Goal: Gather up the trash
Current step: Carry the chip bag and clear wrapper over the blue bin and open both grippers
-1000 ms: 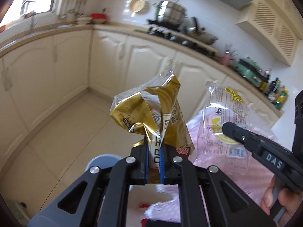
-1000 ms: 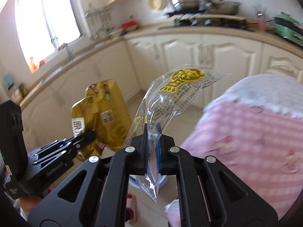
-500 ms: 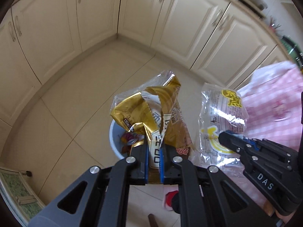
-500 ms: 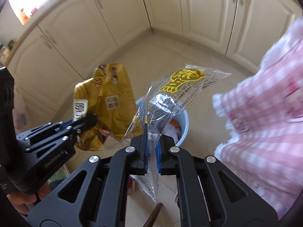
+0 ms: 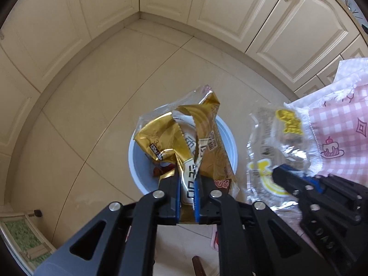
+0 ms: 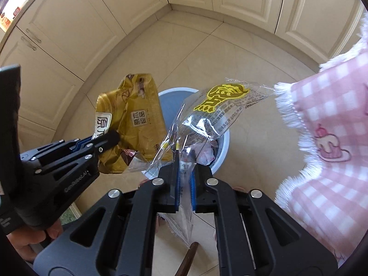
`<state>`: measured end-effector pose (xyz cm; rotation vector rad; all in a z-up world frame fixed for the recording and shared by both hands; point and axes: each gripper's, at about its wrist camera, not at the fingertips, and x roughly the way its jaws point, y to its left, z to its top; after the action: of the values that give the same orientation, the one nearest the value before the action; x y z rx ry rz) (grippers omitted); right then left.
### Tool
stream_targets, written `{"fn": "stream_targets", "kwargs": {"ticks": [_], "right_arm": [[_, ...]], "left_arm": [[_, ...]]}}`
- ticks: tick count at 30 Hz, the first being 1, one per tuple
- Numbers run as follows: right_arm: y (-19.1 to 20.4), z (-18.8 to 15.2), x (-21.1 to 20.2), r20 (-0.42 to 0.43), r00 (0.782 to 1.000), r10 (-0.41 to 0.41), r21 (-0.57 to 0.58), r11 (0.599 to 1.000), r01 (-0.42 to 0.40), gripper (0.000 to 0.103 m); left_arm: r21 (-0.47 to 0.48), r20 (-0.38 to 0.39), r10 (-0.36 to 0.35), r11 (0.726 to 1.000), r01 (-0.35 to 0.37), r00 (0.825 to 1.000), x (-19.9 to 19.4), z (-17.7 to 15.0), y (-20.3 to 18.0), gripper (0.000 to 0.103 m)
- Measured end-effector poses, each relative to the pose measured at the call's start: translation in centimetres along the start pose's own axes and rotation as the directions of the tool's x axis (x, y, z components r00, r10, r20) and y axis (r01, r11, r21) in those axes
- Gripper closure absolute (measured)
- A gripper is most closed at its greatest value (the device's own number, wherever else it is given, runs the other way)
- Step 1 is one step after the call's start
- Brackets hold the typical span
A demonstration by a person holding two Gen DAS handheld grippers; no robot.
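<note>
Above the pale tiled floor (image 5: pixel 96 105), both tongs are hanging over a light blue bin (image 5: pixel 226 138) that is standing near the corner of the cream cabinets (image 5: pixel 271 16). Left tongs (image 5: pixel 186 195) are clamping a crumpled gold wrapper (image 5: pixel 161 138) between blue pads, the wrapper rising upright from the jaws and covering much of the bin's opening in the left wrist view; red scraps are showing inside the bin beneath it. Right tongs (image 6: pixel 185 184) are clamping a clear plastic wrapper (image 6: pixel 220 108) printed with a yellow logo, its free end leaning up and to the right over the bin (image 6: pixel 222 147), which is holding crumpled pale waste in this view. Seen from the right wrist camera, the left tongs (image 6: pixel 110 138) are entering from the left with the gold wrapper (image 6: pixel 135 119) spreading just beside the clear one, and a hand (image 6: pixel 34 239) is gripping the handle at lower left. Seen from the left wrist camera, the right tongs (image 5: pixel 279 177) are entering from the right, holding the clear plastic wrapper (image 5: pixel 276 142) beside the bin's rim. Pink checked cloth (image 6: pixel 333 138) with a white fringe and a cake print is filling the right edge of both views (image 5: pixel 340 138). Green matting (image 5: pixel 20 234) is lying at the lower left by the cabinet base.
</note>
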<state>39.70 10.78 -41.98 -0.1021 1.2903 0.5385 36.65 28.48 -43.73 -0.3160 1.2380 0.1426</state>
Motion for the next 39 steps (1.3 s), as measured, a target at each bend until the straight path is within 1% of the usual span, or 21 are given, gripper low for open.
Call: {"fn": "stream_targets", "kwargs": {"ticks": [4, 6, 7, 8, 9, 10, 16, 26, 34, 39], "right_arm": [[0.2, 0.6, 1.2, -0.002, 1.0, -0.007, 0.003, 1.0, 0.007, 0.096], [0.3, 0.7, 1.2, 0.006, 1.0, -0.013, 0.0, 1.0, 0.013, 0.096], [0.5, 0.7, 1.1, 0.007, 1.0, -0.013, 0.0, 1.0, 0.013, 0.096], [0.5, 0.7, 1.3, 0.009, 1.0, -0.015, 0.0, 1.0, 0.015, 0.096], [0.5, 0.7, 1.3, 0.009, 1.0, -0.016, 0.001, 1.0, 0.016, 0.096], [0.6, 0.6, 1.4, 0.009, 1.0, -0.016, 0.002, 1.0, 0.016, 0.096], [0.9, 0.1, 1.5, 0.004, 1.0, -0.026, 0.002, 1.0, 0.026, 0.096], [1.4, 1.0, 2.3, -0.003, 0.999, -0.035, -0.006, 0.999, 0.035, 0.096], [1.8, 1.4, 2.8, 0.001, 0.999, -0.037, -0.018, 0.999, 0.037, 0.093], [2.4, 2.1, 2.7, 0.02, 0.999, -0.038, -0.025, 0.999, 0.038, 0.092]], "left_arm": [[-0.01, -0.015, 0.017, 1.0, -0.017, 1.0, 0.6, -0.3, 0.4, 0.093], [-0.014, -0.013, 0.02, 1.0, -0.02, 1.0, 0.8, -0.2, 0.6, 0.086], [-0.014, -0.008, 0.019, 1.0, -0.019, 1.0, 0.9, -0.2, 0.6, 0.084], [-0.014, -0.003, 0.024, 1.0, -0.024, 1.0, 0.8, -0.1, 0.7, 0.075], [-0.015, 0.0, 0.033, 0.999, -0.033, 0.999, 0.9, -0.2, 0.7, 0.064], [-0.015, 0.004, 0.044, 0.999, -0.044, 0.999, 0.8, -0.2, 0.8, 0.061], [-0.023, 0.005, 0.049, 0.999, -0.049, 0.999, 0.6, -0.3, 1.4, 0.058], [-0.04, -0.014, 0.053, 0.998, -0.053, 0.999, 0.8, -0.1, 2.4, 0.058], [-0.079, -0.005, 0.053, 0.995, -0.053, 0.999, 0.5, -0.1, 3.0, 0.057], [-0.103, 0.001, 0.048, 0.994, -0.047, 0.999, 0.2, -0.1, 3.4, 0.057]]}}
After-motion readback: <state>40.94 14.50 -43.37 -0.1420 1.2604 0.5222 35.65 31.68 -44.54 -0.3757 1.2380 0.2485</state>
